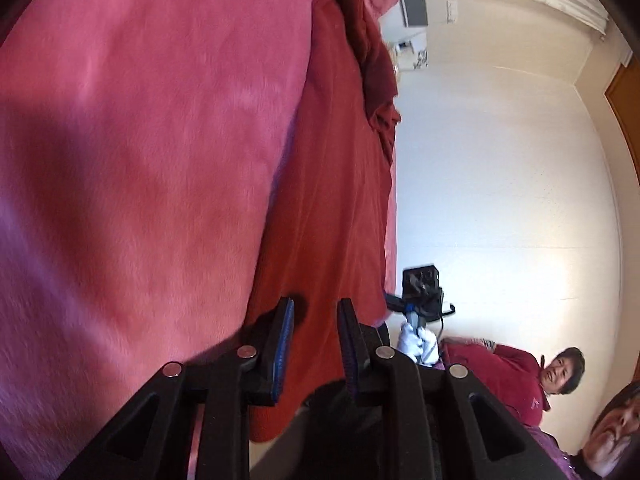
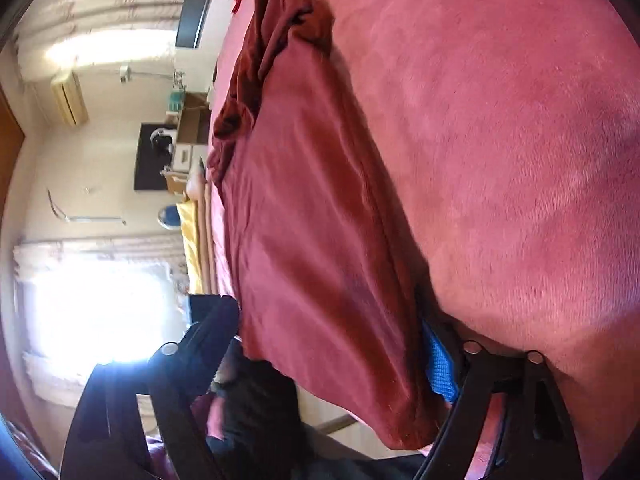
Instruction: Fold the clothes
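Observation:
A dark red garment (image 1: 336,208) lies stretched out on a pink plush blanket (image 1: 140,140), its far end bunched up. My left gripper (image 1: 316,305) hovers at the garment's near end. Its blue pads (image 1: 283,344) stand a little apart, red cloth shows in the gap, and neither pad presses on it. In the right wrist view the same garment (image 2: 312,220) runs along the blanket (image 2: 500,160). My right gripper (image 2: 320,314) is wide open around the near corner of the cloth, and its blue pad (image 2: 440,364) sits beside the folded edge.
The bed's edge runs just beside the garment. A white-gloved hand (image 1: 416,340) holds a black gripper there. Two people (image 1: 532,376) are near the cream wall. Curtains (image 2: 92,304), an air conditioner (image 2: 70,98), cardboard boxes (image 2: 188,136) and a yellow cloth (image 2: 192,240) lie beyond the bed.

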A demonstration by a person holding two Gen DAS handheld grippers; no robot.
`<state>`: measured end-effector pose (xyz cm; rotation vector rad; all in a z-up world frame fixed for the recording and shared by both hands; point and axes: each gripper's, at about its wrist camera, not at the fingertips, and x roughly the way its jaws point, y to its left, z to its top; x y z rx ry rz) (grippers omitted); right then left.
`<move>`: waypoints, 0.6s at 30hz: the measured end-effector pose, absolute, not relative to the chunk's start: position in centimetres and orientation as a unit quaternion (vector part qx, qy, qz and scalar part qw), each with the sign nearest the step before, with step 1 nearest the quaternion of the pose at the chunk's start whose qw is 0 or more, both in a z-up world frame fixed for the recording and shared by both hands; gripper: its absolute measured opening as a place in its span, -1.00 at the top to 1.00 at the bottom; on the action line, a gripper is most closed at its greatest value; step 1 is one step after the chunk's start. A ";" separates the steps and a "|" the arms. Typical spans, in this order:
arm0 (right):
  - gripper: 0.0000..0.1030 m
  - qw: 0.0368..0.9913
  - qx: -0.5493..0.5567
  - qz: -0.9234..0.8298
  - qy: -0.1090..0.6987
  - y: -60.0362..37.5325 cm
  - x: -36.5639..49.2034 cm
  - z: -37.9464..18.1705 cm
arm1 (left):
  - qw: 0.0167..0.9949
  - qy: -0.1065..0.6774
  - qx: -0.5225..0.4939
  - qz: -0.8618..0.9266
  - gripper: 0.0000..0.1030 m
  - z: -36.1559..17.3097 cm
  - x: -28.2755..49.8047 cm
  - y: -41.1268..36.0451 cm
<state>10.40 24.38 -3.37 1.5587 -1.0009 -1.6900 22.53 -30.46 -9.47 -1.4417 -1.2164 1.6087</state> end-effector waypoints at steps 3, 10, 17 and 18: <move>-0.59 0.314 0.586 -0.642 -0.382 24.7 10.4 -3.6 | 0.324 -0.446 -0.569 0.610 0.59 -9.3 20.8 -28.5; -0.81 0.315 0.582 -0.653 -0.369 23.0 9.8 -3.7 | 0.312 -0.445 -0.570 0.616 0.67 -9.0 22.6 -29.4; -1.00 0.289 0.609 -0.642 -0.366 22.3 8.9 -3.8 | 0.307 -0.418 -0.576 0.631 0.67 -8.6 22.5 -28.7; -1.00 0.284 0.613 -0.640 -0.367 22.4 8.8 -3.9 | 0.308 -0.418 -0.577 0.631 0.67 -8.6 22.5 -28.7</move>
